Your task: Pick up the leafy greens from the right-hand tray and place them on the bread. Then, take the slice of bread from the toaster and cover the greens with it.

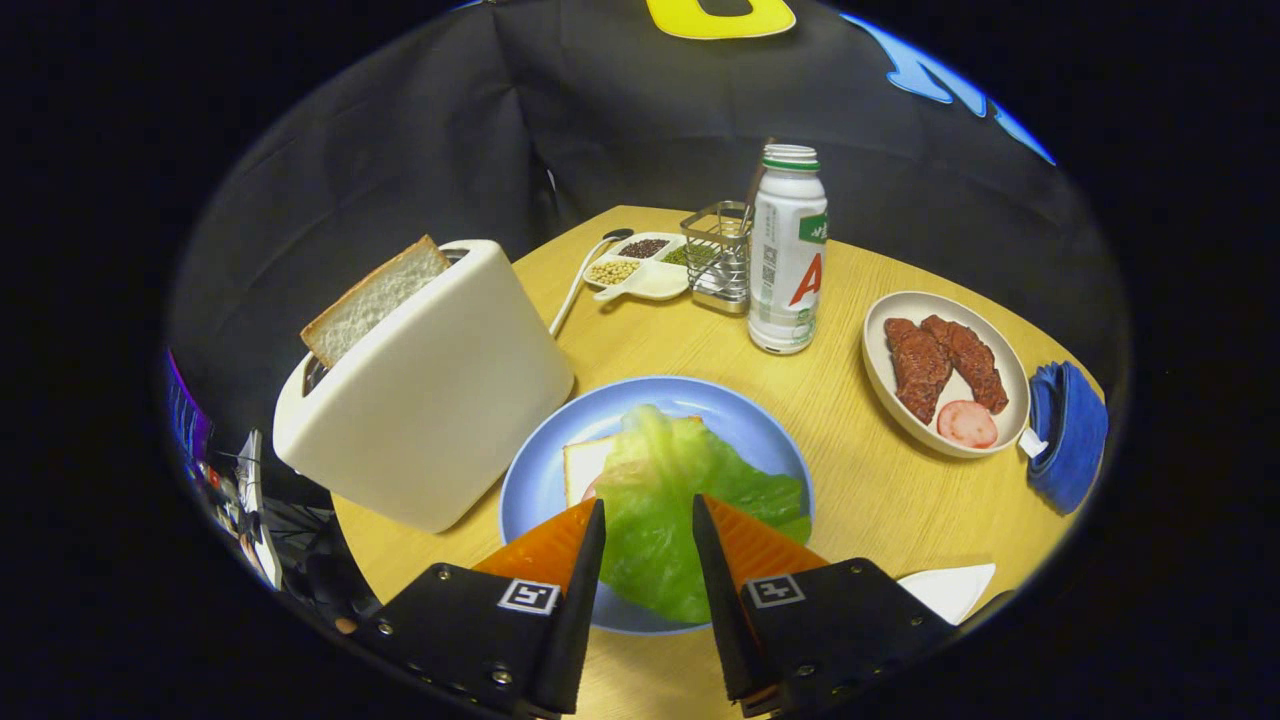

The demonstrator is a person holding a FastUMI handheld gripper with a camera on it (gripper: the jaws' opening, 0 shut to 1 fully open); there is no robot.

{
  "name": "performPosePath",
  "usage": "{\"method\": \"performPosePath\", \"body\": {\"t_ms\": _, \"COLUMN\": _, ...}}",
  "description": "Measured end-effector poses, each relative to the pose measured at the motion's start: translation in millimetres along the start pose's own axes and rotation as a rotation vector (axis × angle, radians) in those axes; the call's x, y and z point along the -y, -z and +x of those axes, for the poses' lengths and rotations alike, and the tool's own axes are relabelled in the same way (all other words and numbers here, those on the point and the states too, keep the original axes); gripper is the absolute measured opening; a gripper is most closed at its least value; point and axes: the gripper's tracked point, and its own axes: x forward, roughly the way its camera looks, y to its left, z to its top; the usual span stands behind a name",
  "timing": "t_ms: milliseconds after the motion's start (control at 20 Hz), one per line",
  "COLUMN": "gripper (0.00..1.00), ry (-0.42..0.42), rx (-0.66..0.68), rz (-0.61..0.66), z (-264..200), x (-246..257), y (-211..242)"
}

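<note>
Greens (655,500) lie on bread (585,468) on blue plate (540,490), covering most of it; bread corner peeks out at 9 o'clock of leaf. Leaf's long axis runs 12-to-6, near end between fingers. Gripper (648,512) released, jaws apart above leaf, pressing nothing. Second slice (375,297) stands in toaster (430,390) at 10 o'clock of plate, tilted, top corner toward 1 o'clock. Judgement: covering step looks next. Pinch slice across thin faces, lift straight up out of slot, lay flat square over leaf.
</note>
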Motion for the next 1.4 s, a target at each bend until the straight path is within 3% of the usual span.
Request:
{"method": "performPosePath", "body": {"t_ms": 200, "gripper": 0.54, "ry": 0.018, "rx": 0.084, "rz": -0.052, "z": -10, "x": -15, "y": -15}}
{"method": "performPosePath", "body": {"t_ms": 450, "gripper": 0.54, "ry": 0.066, "rx": 0.386, "rz": -0.074, "z": -46, "x": -57, "y": -49}}
{"method": "performPosePath", "body": {"t_ms": 650, "gripper": 0.54, "ry": 0.111, "rx": 0.544, "rz": -0.125, "z": -77, "x": -88, "y": -64}}
{"method": "performPosePath", "body": {"t_ms": 950, "gripper": 0.53, "ry": 0.137, "rx": 0.681, "rz": -0.141, "z": -88, "x": -139, "y": -74}}
{"method": "performPosePath", "body": {"t_ms": 1400, "gripper": 0.54, "ry": 0.198, "rx": 0.735, "rz": -0.190, "z": -57, "x": -198, "y": -89}}
